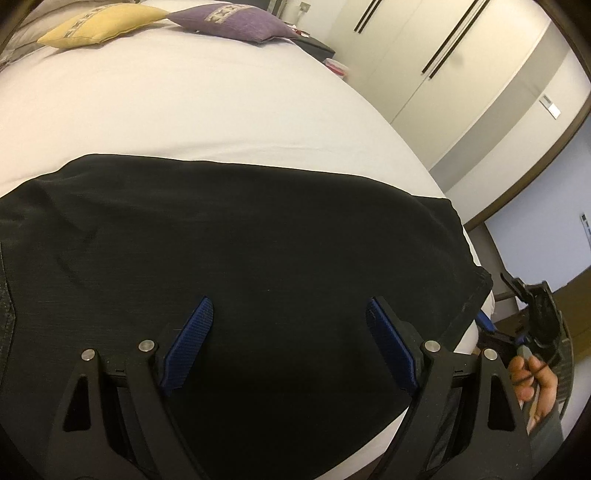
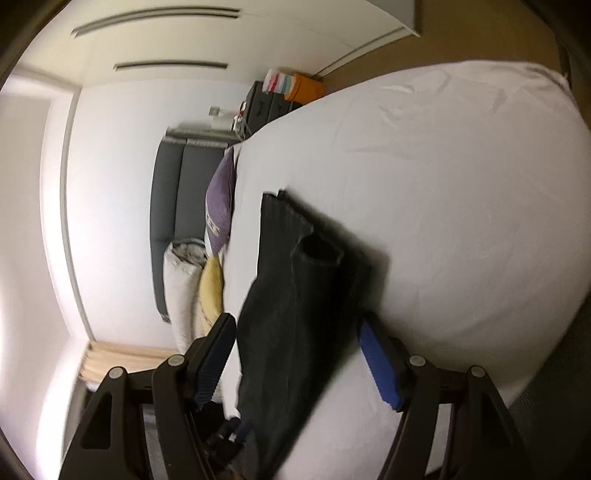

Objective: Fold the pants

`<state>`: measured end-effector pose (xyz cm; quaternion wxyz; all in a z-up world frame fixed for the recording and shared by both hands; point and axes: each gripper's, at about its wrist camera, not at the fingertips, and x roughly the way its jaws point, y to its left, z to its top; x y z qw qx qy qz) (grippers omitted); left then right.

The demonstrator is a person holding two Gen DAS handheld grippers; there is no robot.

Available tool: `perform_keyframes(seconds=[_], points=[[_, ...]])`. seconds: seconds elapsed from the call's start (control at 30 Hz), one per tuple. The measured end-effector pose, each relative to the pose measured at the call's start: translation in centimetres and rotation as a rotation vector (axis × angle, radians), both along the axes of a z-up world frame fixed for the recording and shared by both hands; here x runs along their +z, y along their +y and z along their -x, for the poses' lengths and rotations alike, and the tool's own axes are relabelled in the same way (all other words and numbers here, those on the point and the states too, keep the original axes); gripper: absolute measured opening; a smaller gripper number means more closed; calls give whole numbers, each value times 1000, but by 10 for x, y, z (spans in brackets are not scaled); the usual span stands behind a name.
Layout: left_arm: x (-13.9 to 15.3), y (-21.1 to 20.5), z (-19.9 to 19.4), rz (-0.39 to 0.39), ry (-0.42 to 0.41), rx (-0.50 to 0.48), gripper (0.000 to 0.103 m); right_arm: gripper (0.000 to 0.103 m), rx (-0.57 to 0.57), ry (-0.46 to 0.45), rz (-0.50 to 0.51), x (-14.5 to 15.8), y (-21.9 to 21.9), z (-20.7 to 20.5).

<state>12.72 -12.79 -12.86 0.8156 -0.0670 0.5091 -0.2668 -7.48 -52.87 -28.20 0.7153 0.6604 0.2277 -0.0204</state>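
Note:
Black pants (image 1: pixel 240 251) lie flat on the white bed (image 1: pixel 184 103), folded lengthwise, reaching to the bed's right edge. My left gripper (image 1: pixel 290 314) is open, blue pads spread wide just above the pants, holding nothing. The right gripper (image 1: pixel 532 317) shows at the far right off the bed's edge, held by a hand. In the right wrist view the pants (image 2: pixel 295 295) stretch away along the bed (image 2: pixel 461 221), a pocket opening visible. My right gripper (image 2: pixel 297 330) is open, its jaws either side of the pants' near end, not clamped on it.
A yellow cushion (image 1: pixel 99 26) and a purple cushion (image 1: pixel 236 22) sit at the head of the bed. White wardrobe doors (image 1: pixel 424 62) stand beyond the bed's right side. A dark nightstand (image 2: pixel 266 103) with an orange box (image 2: pixel 306 86) shows in the right wrist view.

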Motion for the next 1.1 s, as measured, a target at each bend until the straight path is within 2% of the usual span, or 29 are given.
perform_keyframes(seconds=[0.17, 0.3, 0.47, 0.57, 0.63, 0.73, 0.8, 1.0, 1.1], points=[[-2, -4, -1, 1, 9, -4, 85, 71, -34, -15, -44, 2, -7, -9], [-4, -8, 1, 2, 12, -7, 85, 71, -60, -67, -85, -2, -10, -11], [-7, -15, 0, 8, 17, -4, 85, 60, -48, -52, -61, 0, -7, -18], [-8, -18, -1, 10, 18, -5, 85, 45, -35, -20, -44, 1, -7, -30], [-9, -20, -2, 12, 20, -6, 85, 22, -14, -15, -41, 1, -6, -39], [-10, -21, -3, 20, 27, -3, 85, 11, -20, -7, -57, -4, -6, -44], [-10, -19, -5, 36, 33, 3, 85, 10, -21, -1, -26, 0, -5, -45], [-10, -3, -10, 108, 65, 37, 85, 9, 7, 38, 160, 33, 5, -54], [-9, 15, -13, 152, 82, 75, 85, 9, 60, 32, 306, 65, 24, -69]])
